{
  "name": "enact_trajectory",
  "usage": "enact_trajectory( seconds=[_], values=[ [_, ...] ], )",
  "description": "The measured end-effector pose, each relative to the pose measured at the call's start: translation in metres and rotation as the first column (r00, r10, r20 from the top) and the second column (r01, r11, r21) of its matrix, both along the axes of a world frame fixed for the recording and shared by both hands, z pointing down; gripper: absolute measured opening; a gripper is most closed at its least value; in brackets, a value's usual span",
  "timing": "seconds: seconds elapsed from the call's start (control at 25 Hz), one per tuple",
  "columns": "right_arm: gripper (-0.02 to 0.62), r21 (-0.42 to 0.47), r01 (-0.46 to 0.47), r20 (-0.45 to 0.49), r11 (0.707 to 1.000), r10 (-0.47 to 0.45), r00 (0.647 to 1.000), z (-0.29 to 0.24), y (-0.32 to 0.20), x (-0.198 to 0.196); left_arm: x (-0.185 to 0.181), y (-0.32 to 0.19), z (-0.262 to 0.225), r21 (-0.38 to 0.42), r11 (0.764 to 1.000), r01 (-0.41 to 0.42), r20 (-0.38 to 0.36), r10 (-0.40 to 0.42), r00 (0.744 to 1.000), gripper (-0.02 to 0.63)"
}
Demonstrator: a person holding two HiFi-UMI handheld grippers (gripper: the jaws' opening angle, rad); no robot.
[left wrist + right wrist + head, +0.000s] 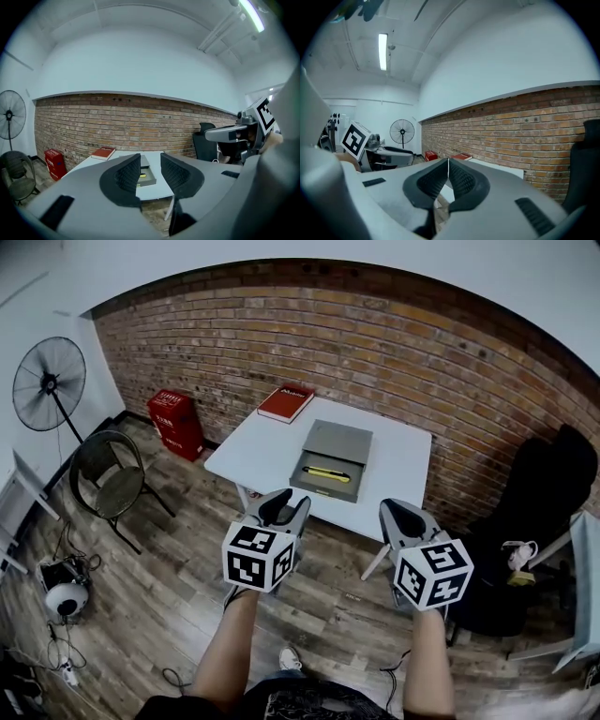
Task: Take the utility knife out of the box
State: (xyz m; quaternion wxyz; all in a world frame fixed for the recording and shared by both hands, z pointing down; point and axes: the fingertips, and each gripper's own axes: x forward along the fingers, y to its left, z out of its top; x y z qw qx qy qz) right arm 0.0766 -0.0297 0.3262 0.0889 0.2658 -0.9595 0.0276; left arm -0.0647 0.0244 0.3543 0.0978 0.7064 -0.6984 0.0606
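Overhead and two level views, shared table (262,451)

White table (253,451) stands against the brick wall (375,343), with a red book (286,401) at its far left corner. Red cartons (177,423) are stacked on the wood floor (169,587) by the wall, left of the table. Further left are a pedestal fan (49,382) and a round dark chair (111,479). A white round device (64,598) sits among loose cables at the near left. Black office chair (548,512) is right of the table. Ceiling tube light (383,50) is on.
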Motion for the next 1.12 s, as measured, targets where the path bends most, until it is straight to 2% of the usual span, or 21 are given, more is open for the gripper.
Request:
enact_trajectory(
  seconds=[0.28,0.64,1.12],
  values=[
    [0.021,-0.006,-0.05,-0.004,0.999,0.05,0.999,0.001,-0.016,-0.041,-0.044,-0.027,-0.002,0.013,0.999,-0.046,-0.004,0.046,0.999,0.16],
    [0.021,-0.011,-0.129,0.007,0.992,0.129,0.992,0.001,-0.039,-0.06,-0.081,-0.05,0.008,-0.001,0.996,-0.091,-0.013,0.091,0.996,0.17],
    [0.021,-0.028,-0.152,0.003,0.988,0.152,0.988,0.017,-0.092,-0.072,-0.097,-0.103,0.027,-0.029,0.995,-0.093,-0.015,0.093,0.996,0.176]
  ],
)
